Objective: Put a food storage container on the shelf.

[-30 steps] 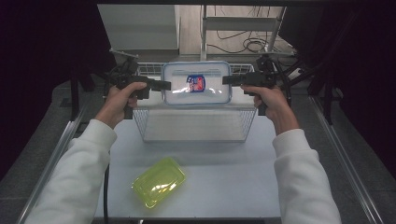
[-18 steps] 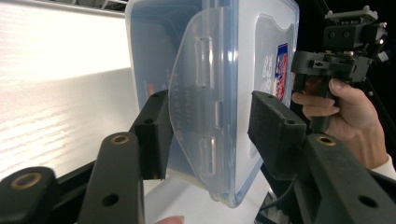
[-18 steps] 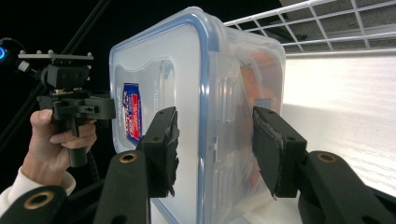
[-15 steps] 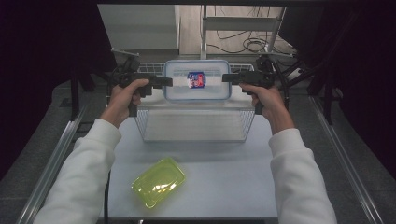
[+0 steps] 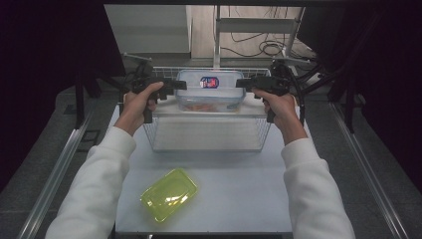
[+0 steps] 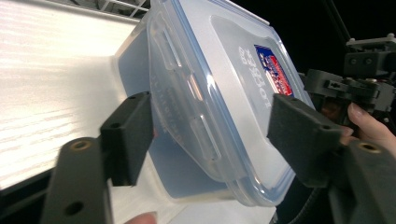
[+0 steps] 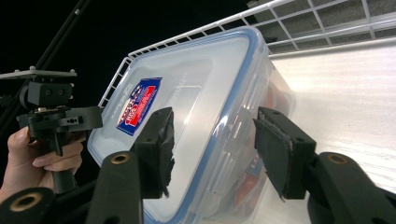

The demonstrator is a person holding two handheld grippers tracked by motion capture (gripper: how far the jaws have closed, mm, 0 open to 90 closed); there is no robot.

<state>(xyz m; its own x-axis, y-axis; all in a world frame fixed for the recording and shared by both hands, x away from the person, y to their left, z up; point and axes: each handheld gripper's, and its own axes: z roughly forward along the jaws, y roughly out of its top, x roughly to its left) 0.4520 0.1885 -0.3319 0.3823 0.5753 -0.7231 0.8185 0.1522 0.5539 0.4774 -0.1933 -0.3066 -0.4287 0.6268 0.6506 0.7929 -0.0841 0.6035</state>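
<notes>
One clear container (image 5: 210, 89), one yellow-green lid (image 5: 169, 193), one wire basket (image 5: 209, 134).

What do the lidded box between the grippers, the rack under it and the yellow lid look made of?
Lidded box: clear, glossy plastic by the look; reddish contents show through, with a blue seal line around the lid. Rack: thin white wire grid, probably coated metal, with a pale flat shelf on top. Yellow lid: translucent yellow-green plastic, shiny with highlights.
</notes>
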